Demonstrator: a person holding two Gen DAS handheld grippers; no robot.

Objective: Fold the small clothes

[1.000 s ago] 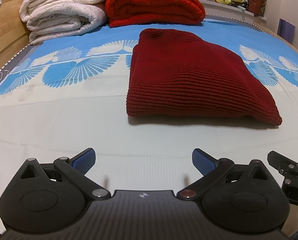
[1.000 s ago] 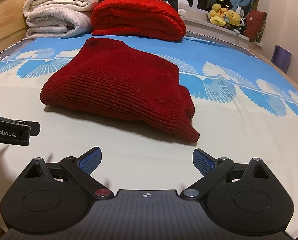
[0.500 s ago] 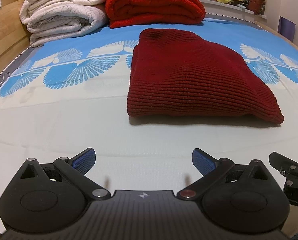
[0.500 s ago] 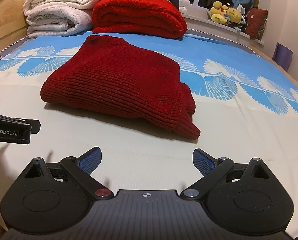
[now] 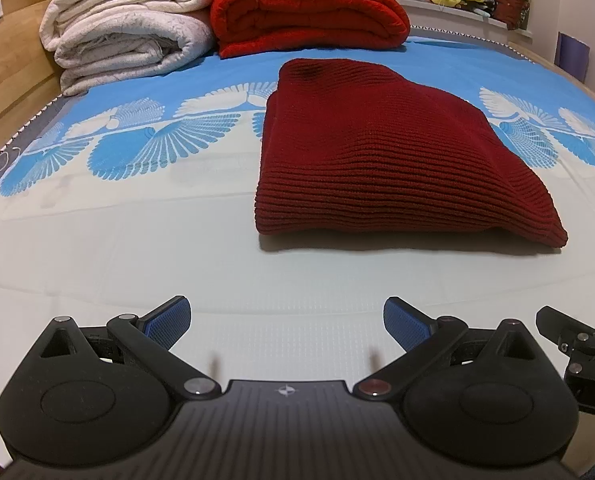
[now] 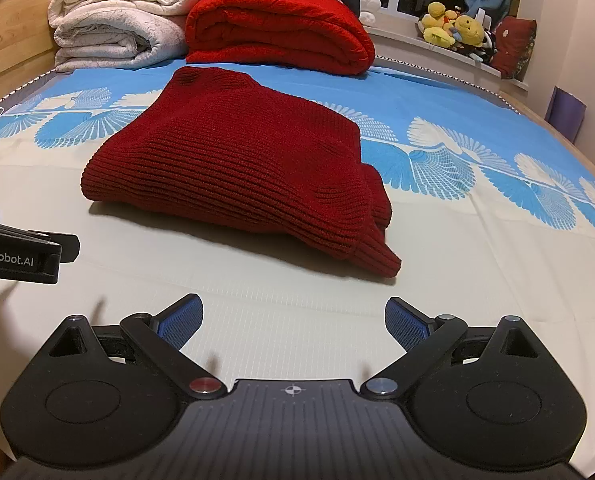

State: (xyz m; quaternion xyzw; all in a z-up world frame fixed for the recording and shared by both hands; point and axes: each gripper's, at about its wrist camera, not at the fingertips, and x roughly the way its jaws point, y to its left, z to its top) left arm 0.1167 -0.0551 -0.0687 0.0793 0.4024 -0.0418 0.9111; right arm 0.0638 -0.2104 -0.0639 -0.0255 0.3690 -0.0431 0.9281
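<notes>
Garment: the dark red ribbed-knit sweater (image 5: 381, 164) lies folded into a compact block on the bed, on the pale band of the sheet, its far end reaching the blue band toward the head of the bed.

Left wrist view, garment: the near folded edge faces the camera, straight and closed; the right near corner tapers to a low point. The shape suggests the fold is complete or close to it.

Left wrist view, left gripper (image 5: 287, 322): jaws spread wide, nothing between the blue pads (image 5: 167, 318); it hovers over bare sheet, apart from the sweater. Judged a stand-off position after or between folds.

Left wrist view, right gripper (image 5: 577, 344): only a black part shows at the right edge; jaw state not readable here.

Right wrist view, garment (image 6: 237, 160): seen at an angle; a ribbed cuff or hem (image 6: 377, 258) juts from the near right corner, and loose layers show on the right side. This corner may need tucking.

Right wrist view, right gripper (image 6: 293, 322): jaws released, empty, held back from the sweater over the pale sheet.

Right wrist view, left gripper (image 6: 25, 256): a black body with lettering at the left edge, just above the sheet.

Surface: blue-and-cream sheet with white fan pattern (image 6: 497, 184), flat and taut; a wooden bed frame (image 5: 5, 92) runs along the left side.

Room: rolled cream quilts (image 5: 125, 48) and a folded bright red blanket (image 5: 309, 12) sit at the head of the bed; yellow plush toys (image 6: 453, 30) line a window ledge at the far right.
</notes>
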